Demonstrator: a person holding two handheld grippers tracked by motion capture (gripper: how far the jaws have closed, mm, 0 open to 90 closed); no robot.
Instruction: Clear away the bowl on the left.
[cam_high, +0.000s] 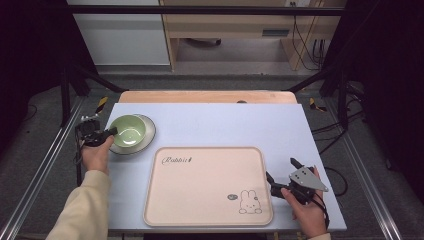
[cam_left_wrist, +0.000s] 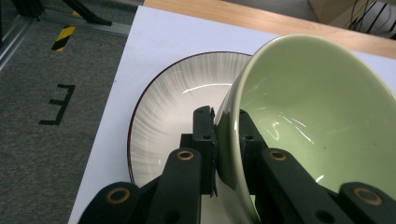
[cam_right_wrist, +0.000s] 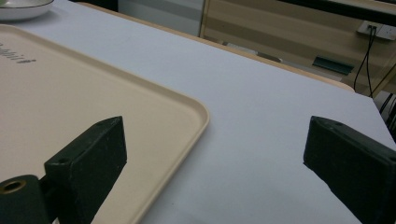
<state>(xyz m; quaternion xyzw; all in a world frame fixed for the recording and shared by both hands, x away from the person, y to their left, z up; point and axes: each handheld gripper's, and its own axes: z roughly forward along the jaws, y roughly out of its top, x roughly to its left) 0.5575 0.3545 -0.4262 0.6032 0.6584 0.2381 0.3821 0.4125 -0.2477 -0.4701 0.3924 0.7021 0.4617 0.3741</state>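
Observation:
A pale green bowl (cam_high: 128, 130) (cam_left_wrist: 317, 107) sits on a white plate with a dark rim (cam_high: 149, 135) (cam_left_wrist: 173, 102) at the table's left. My left gripper (cam_high: 111, 132) (cam_left_wrist: 228, 122) is shut on the bowl's near rim, one jaw outside the wall and one inside. The bowl looks tilted in the left gripper view. A beige tray (cam_high: 207, 185) (cam_right_wrist: 70, 93) with a rabbit drawing lies in the middle front. My right gripper (cam_high: 280, 169) (cam_right_wrist: 215, 144) stands open at the tray's right edge, one jaw over the tray corner, nothing between the jaws.
The table is covered by a light blue sheet (cam_high: 225, 125), with a wooden edge (cam_high: 207, 96) at the back. Metal frame rails (cam_high: 40, 165) run along both sides. Cables lie on the floor at the right (cam_high: 330, 135).

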